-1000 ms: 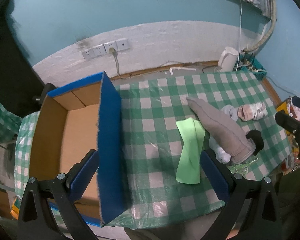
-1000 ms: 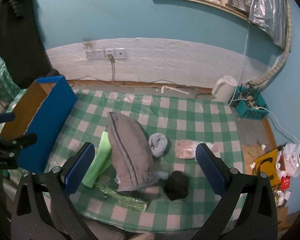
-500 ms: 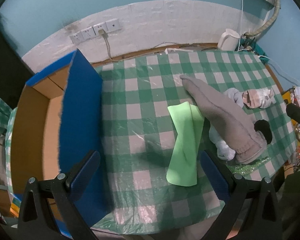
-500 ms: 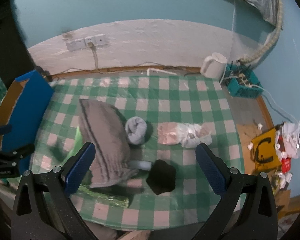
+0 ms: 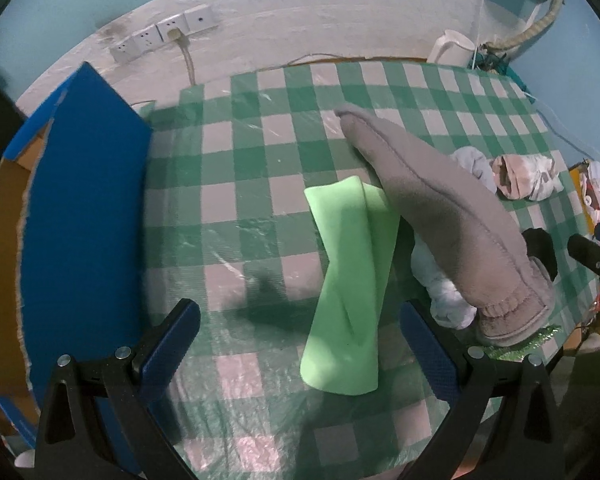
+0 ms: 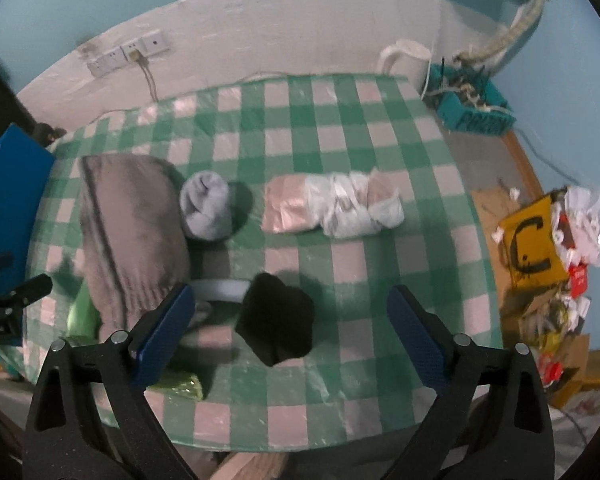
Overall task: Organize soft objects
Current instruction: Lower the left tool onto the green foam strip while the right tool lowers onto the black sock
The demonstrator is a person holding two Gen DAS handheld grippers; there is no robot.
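A folded light-green cloth (image 5: 350, 288) lies on the checked table, its near end between the fingers of my open left gripper (image 5: 300, 340). A long grey fleece piece (image 5: 444, 216) leans over its right side, also seen as the grey fleece (image 6: 132, 232) in the right wrist view. My right gripper (image 6: 290, 330) stands open above a black soft lump (image 6: 278, 318). Farther off lie a rolled pale-blue sock (image 6: 206, 206) and a pink-and-white bundle (image 6: 332, 204). A white cloth (image 5: 440, 292) peeks from under the fleece.
A blue cardboard box (image 5: 80, 220) with a brown inside stands at the table's left edge. A white kettle (image 6: 404, 60) and a teal basket (image 6: 472, 104) sit at the back right. Litter and a yellow card (image 6: 532, 240) lie on the floor to the right.
Both grippers have tilted down and come closer to the table. The left one slid right, away from the box and over the green cloth. The right one closed in on the black lump.
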